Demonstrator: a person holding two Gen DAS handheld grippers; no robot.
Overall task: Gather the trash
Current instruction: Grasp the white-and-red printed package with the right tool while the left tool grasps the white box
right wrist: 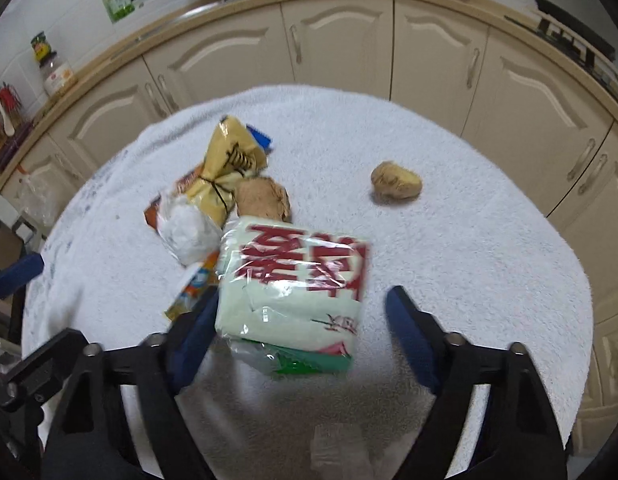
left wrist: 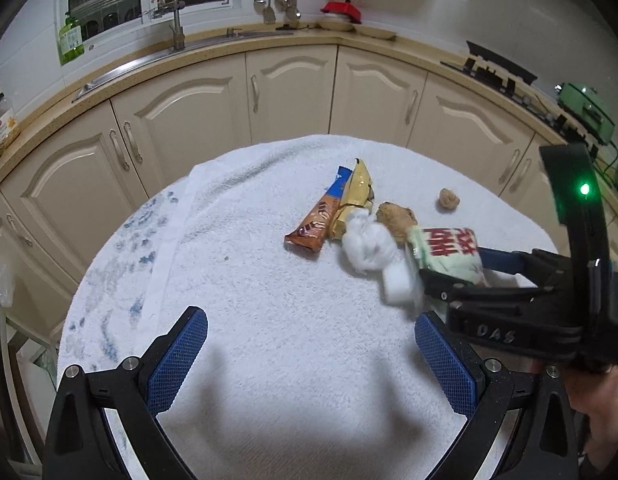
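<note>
Between the spread fingers of the right gripper (right wrist: 299, 316), a pale green packet (right wrist: 293, 292) with red lettering is seen; only the left finger appears to touch it, so no pinch is recorded. Over bare white towel (left wrist: 269, 340) on the bench, the left gripper (left wrist: 311, 354) is held wide apart, nothing between its fingers. Just beyond the packet, a crumpled white tissue (left wrist: 367, 246), a brown paper wad (left wrist: 397, 218), a gold wrapper (left wrist: 355, 196) and a brown snack wrapper (left wrist: 315, 222) are clustered. Farther right, a smaller brown wad (right wrist: 396, 182) lies apart. Cream cabinets (left wrist: 289, 92) are noted behind.
</note>
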